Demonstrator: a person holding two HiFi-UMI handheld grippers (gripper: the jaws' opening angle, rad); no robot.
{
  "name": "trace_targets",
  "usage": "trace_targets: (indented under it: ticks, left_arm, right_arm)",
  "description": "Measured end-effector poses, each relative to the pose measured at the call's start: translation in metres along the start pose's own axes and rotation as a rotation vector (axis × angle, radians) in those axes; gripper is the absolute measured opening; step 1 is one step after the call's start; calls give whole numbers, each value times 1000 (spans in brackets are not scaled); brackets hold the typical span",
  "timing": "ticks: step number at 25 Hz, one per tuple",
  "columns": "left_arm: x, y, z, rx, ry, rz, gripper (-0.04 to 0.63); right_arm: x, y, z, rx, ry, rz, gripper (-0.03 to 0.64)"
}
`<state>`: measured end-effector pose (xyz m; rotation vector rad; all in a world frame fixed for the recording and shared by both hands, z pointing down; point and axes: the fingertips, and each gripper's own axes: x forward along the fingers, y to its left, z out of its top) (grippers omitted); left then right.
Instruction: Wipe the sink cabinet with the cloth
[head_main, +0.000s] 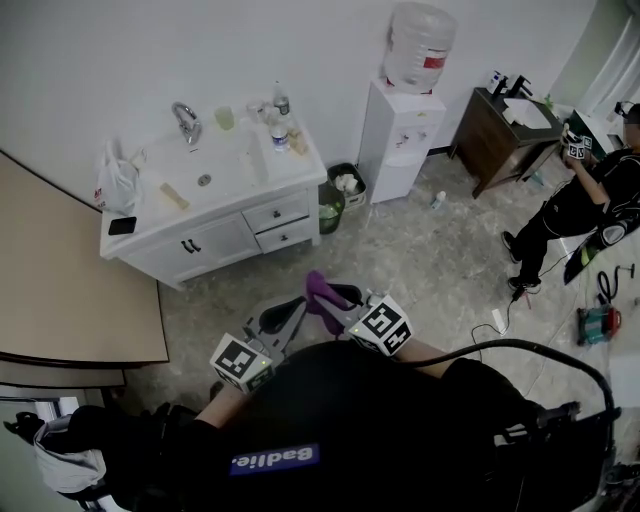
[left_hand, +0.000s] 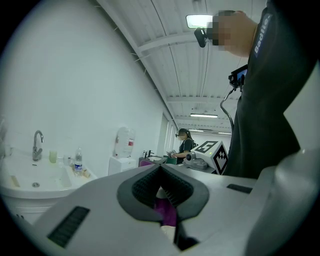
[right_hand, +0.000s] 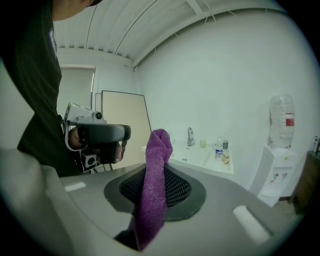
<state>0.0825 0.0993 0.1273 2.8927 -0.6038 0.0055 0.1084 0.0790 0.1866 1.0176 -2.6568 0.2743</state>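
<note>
Right gripper (right_hand: 166, 169) is clamped on the purple cloth (right_hand: 153, 192), and one fold pokes up past the tips. Left gripper (left_hand: 160, 168): jaws together, gripping nothing. The white sink cabinet (head_main: 215, 238) stands well apart, with two drawers (head_main: 280, 222) and one labelled water bottle (head_main: 281, 128) on top. Shirt print (head_main: 275, 458) reads "Badlie".

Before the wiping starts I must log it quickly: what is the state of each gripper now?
Left gripper: closed; whether it pinches the purple in its gap cannot be told.
Right gripper: closed on the purple cloth.
</note>
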Motion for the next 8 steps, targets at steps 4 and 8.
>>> trace_targets:
  ticks: [4, 8]
  left_arm:
    - [-8, 1, -2, -6, -8, 7, -9]
    - [-15, 0, -2, -3, 1, -1, -9]
  right_arm:
    - [4, 9, -2, -2, 5, 9, 72]
    - [6, 14, -3, -3, 8, 3, 72]
